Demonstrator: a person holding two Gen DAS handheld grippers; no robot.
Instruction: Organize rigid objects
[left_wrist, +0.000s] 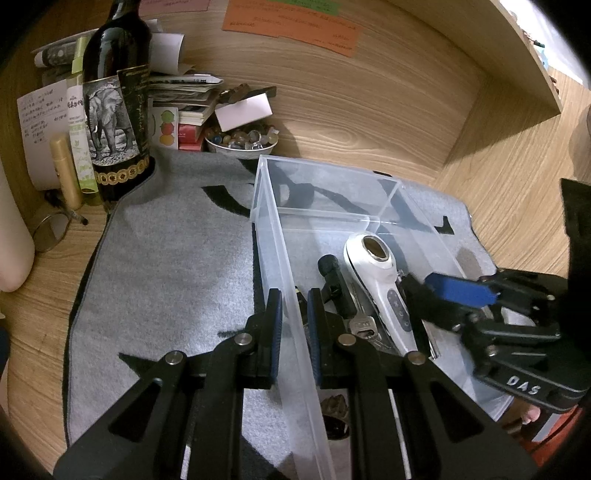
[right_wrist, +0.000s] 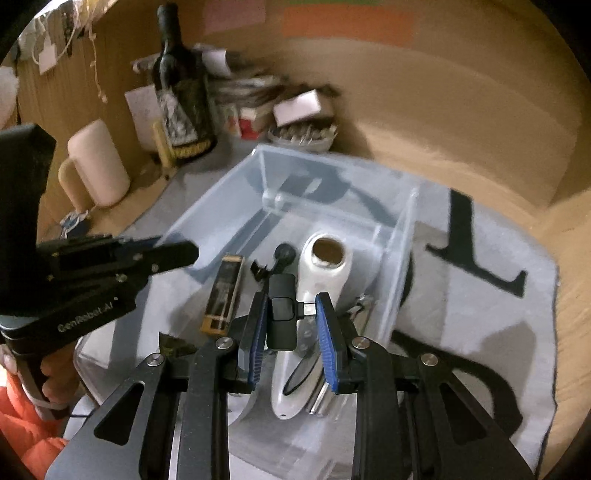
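A clear plastic box (left_wrist: 273, 229) (right_wrist: 399, 258) stands on a grey mat. Inside lie a white handheld device (left_wrist: 376, 280) (right_wrist: 325, 273), a black clip microphone (left_wrist: 334, 280), keys (left_wrist: 364, 326) and a gold-and-black bar (right_wrist: 223, 295). My left gripper (left_wrist: 294, 328) straddles the box's left wall, jaws close either side of it; it also shows in the right wrist view (right_wrist: 177, 254). My right gripper (right_wrist: 291, 325) holds a small black plug-in device (right_wrist: 282, 317) between its blue pads, over the box. It also shows in the left wrist view (left_wrist: 443, 291).
A dark wine bottle (left_wrist: 116, 110) (right_wrist: 183, 99), slim bottles, a paper stack and a bowl of stones (left_wrist: 242, 142) crowd the back left. A cream mug (right_wrist: 94, 164) stands left. A wooden shelf wall (left_wrist: 388, 92) runs behind.
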